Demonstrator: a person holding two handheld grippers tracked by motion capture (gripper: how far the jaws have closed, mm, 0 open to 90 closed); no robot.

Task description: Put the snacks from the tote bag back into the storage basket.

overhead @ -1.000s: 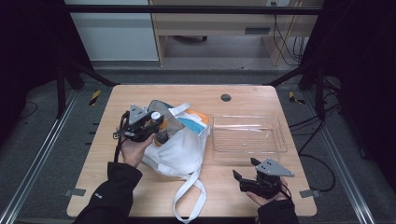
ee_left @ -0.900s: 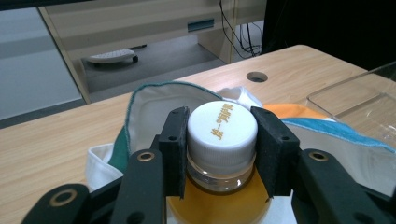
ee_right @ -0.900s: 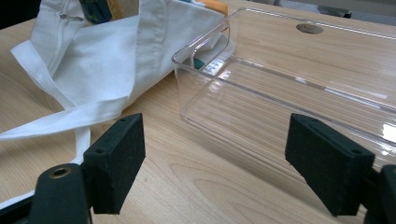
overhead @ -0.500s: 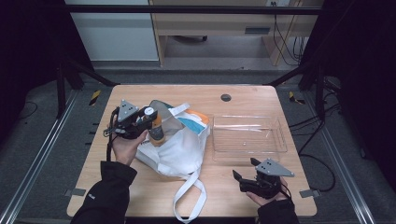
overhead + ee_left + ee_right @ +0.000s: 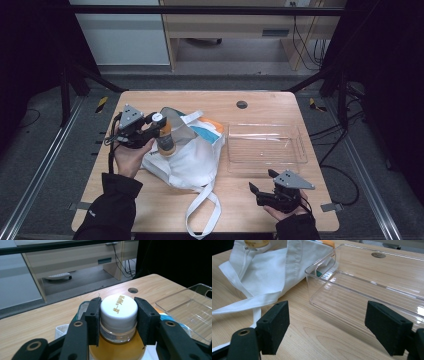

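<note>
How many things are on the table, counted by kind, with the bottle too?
Bottles: 1, the bottle with a white cap, held in the left gripper over the bag.
Bags: 1, the white bag.
Trays: 1, the clear tray.
Grippers: 2, counting the right gripper with open jaws.
Total: 5

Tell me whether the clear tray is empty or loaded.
Empty. The clear tray shows only bare wood grain through its floor in the high view and the right gripper view; the bottle sits between the left gripper's jaws.

Left claw (image 5: 156, 129) clamped shut, raised; right claw (image 5: 261, 186) gaping, resting low.
</note>
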